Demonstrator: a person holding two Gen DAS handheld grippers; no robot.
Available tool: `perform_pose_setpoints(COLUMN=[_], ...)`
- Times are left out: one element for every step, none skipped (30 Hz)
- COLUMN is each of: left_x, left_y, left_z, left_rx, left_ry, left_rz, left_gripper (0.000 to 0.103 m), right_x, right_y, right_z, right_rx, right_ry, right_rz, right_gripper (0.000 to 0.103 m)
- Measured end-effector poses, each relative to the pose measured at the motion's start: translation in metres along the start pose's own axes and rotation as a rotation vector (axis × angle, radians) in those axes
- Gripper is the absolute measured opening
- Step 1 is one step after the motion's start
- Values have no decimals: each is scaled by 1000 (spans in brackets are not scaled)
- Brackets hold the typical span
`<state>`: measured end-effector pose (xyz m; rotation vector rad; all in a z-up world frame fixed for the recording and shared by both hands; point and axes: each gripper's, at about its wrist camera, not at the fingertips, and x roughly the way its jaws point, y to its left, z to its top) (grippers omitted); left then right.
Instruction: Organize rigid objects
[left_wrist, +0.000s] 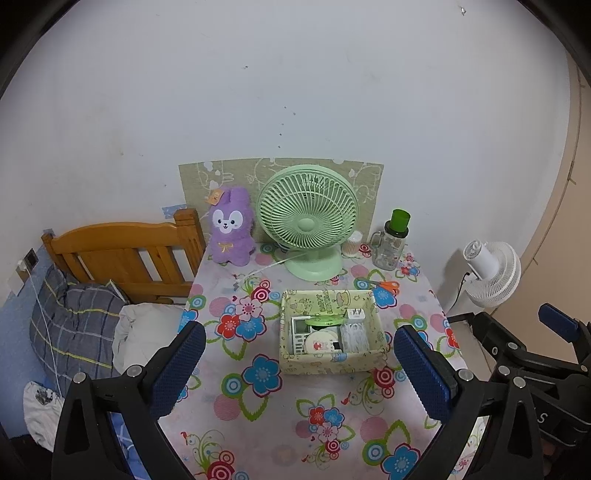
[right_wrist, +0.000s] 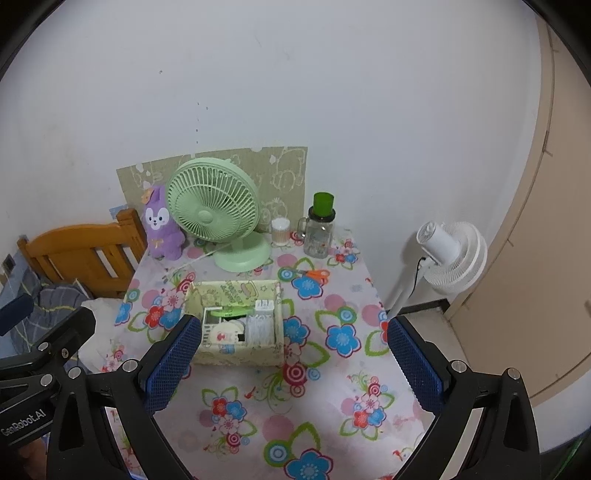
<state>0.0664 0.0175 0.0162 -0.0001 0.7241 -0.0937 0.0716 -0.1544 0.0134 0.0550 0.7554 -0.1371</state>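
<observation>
A pale yellow patterned box (left_wrist: 328, 363) (right_wrist: 236, 356) sits mid-table and holds a white remote (left_wrist: 300, 330), a round white tin (left_wrist: 320, 341), a green flat item (left_wrist: 325, 319), a white charger (left_wrist: 355, 314) and a clear box of cotton swabs (left_wrist: 354, 338). Orange-handled scissors (left_wrist: 386, 285) (right_wrist: 314, 274) lie on the cloth behind the box. My left gripper (left_wrist: 299, 350) is open and empty, in front of the box. My right gripper (right_wrist: 291, 343) is open and empty, just right of the box.
A green desk fan (left_wrist: 308, 218) (right_wrist: 214, 206), a purple plush rabbit (left_wrist: 231, 227), a cotton swab jar (left_wrist: 351, 243) and a green-lidded bottle (left_wrist: 391, 240) stand at the table's back. A wooden bed headboard (left_wrist: 122, 254) is left, a white floor fan (right_wrist: 454, 258) right.
</observation>
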Motion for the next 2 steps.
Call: perform_pose_setpoints(left_x=[0,1], left_y=[0,1], left_z=[0,0], left_rx=[-2,-6], left_ry=[-1,-2], left_rz=[0,0], left_gripper=[103,103], right_x=[1,1], right_y=[-1,-1], right_z=[1,2], right_rx=[1,1], right_ry=[0,0], right_rz=[2,6], right_gripper=[102,102])
